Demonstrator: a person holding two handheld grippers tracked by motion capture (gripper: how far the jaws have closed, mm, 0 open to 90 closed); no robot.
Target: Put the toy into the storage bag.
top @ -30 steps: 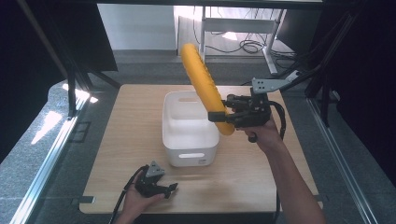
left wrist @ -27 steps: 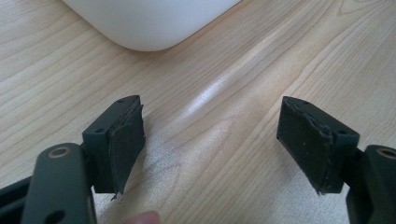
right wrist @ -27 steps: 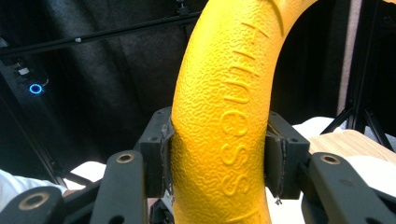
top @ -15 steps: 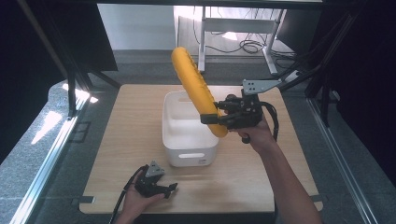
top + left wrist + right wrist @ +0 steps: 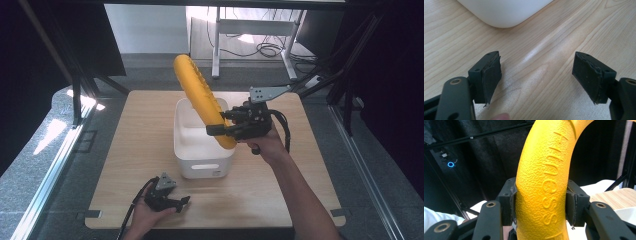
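The right gripper is clamped on the long, curved, pebbled yellow foam roll, gripped near its lower end. The roll's long axis is tilted toward the frame's upper left, its lower end held above the open white rectangular plastic bin at centre. Bare wooden tabletop is left all around. The left gripper, jaws spread and empty, is rested near the bottom edge.

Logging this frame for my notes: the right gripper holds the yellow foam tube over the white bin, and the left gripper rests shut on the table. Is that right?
Not quite: the left gripper is open, not shut. The left gripper view shows its jaws wide apart with bare table between them. The rest holds: in the high view, the right gripper holds the yellow foam tube over the white bin.
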